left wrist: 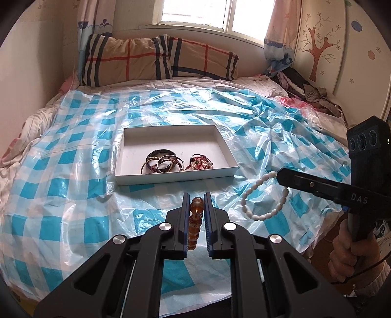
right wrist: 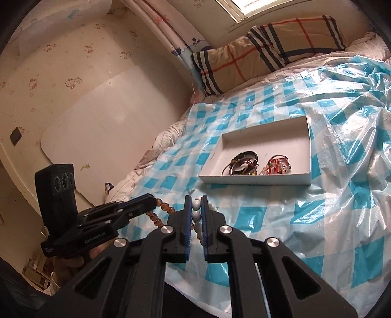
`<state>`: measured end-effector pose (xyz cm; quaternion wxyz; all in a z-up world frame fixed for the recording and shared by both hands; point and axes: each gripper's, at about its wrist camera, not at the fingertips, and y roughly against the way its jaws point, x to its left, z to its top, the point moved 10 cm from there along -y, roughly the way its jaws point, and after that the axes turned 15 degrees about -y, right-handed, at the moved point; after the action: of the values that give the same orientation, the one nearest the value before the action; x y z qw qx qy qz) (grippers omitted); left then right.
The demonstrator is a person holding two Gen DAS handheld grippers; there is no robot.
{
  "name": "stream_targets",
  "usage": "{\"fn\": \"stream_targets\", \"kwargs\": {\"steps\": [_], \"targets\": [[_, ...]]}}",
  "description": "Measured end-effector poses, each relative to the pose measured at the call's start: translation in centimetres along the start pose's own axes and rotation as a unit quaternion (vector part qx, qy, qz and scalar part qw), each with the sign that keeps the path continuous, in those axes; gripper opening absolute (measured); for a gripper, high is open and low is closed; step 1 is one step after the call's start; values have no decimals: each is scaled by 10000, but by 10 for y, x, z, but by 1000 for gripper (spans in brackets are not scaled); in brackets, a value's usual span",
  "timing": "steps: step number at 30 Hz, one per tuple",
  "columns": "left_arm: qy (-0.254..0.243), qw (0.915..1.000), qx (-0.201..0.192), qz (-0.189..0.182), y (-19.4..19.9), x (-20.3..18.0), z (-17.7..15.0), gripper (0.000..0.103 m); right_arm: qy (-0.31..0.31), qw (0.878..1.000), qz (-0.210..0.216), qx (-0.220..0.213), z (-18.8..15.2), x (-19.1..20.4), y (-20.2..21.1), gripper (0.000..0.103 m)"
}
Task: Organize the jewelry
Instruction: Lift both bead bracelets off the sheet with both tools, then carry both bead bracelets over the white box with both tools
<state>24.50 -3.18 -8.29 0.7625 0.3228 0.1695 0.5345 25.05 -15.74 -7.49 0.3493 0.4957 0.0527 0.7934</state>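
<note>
Amber-brown glass-like beads are seen nearest the left wrist camera: a brown bead bracelet [left wrist: 195, 220] is clamped between the narrowly set jaws of the left gripper [left wrist: 196, 203], with one large bead standing at the fingertips and the rest of the string hanging down between the blue-edged pads. In the right wrist view the same bracelet [right wrist: 158, 215] is seen dangling in a loop from the tip of that gripper [right wrist: 149, 203], clear of the bedding. The right gripper [right wrist: 196, 203] is clenched on a white bead bracelet [right wrist: 196, 215], whose oval beads are pinched between its pads; in the left wrist view this bracelet [left wrist: 262, 193] is seen hanging as an open loop from the tip of the right gripper [left wrist: 281, 175], above the cover and not touching it. A hand [left wrist: 347, 252] is seen wrapped round the handle of the right tool, with a pale sleeve cuff at the wrist. Both grippers are held over a crinkled plastic sheet [left wrist: 73, 171] in blue and white check, which is spread across the bed. Farther on, a shallow white box [left wrist: 171, 137] is set on that sheet, open at the top. Two clusters are noted inside it, against the near wall: a pile of dark and metallic bangles [left wrist: 162, 162] to the left, and a tangle of red and pearl-coloured pieces [left wrist: 201, 162] just beside it to the right. At the head of the bed a plaid pillow [left wrist: 146, 58] is propped below a bright window [left wrist: 195, 12].
</note>
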Motion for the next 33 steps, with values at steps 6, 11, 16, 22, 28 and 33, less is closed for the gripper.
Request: {"fn": "stream_targets", "kwargs": {"steps": [6,11,16,22,28,33], "targets": [[-150,9997,-68,193,5,-1,6,10,29,9998,111,-181,11,10,11,8],[-186,9994,-88,267,5,0,8,10,10,9996,161,-214,15,11,11,8],[-195,9994,-87,285,3,1,8,10,4,9996,163,-222,16,11,10,8],[-185,9994,-86,276,-1,3,9,10,-46,9996,160,-225,19,7,3,8],[-151,9996,-91,228,-15,10,18,10,-105,9995,175,-234,26,2,-7,8],[-159,9995,-143,243,-25,12,29,10,-142,9993,210,-261,33,-1,-15,8]]}}
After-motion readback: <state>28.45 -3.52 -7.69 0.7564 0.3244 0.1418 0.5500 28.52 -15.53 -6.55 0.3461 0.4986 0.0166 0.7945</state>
